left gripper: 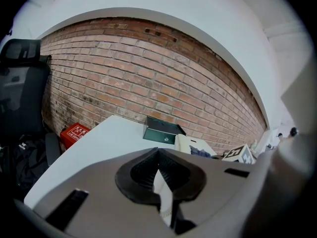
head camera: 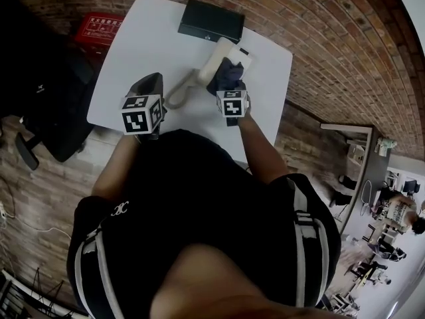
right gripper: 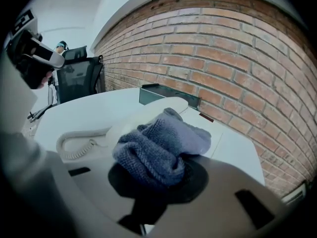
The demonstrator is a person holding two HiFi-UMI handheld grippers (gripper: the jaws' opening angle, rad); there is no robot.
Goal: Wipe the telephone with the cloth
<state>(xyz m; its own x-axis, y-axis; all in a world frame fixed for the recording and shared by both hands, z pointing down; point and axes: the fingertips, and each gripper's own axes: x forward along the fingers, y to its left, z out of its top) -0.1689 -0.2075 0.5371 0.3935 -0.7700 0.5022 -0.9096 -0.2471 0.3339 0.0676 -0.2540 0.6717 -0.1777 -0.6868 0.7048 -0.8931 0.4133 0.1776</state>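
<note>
A cream telephone [head camera: 226, 55] lies on the white table [head camera: 133, 58], its handset [right gripper: 148, 114] on top and its coiled cord [head camera: 178, 93] trailing toward me. My right gripper [head camera: 230, 86] is shut on a bunched blue-grey cloth [right gripper: 158, 145], and the cloth [head camera: 226, 74] rests on the phone's near end. My left gripper [head camera: 151, 85] hovers over the table left of the cord with its jaws shut and nothing in them. In the left gripper view the jaws [left gripper: 158, 157] point at the phone [left gripper: 190, 145].
A dark flat box [head camera: 211, 20] sits at the table's far edge against the brick wall. A red box [head camera: 98, 26] stands on the floor at the far left. A black office chair [head camera: 40, 92] is left of the table.
</note>
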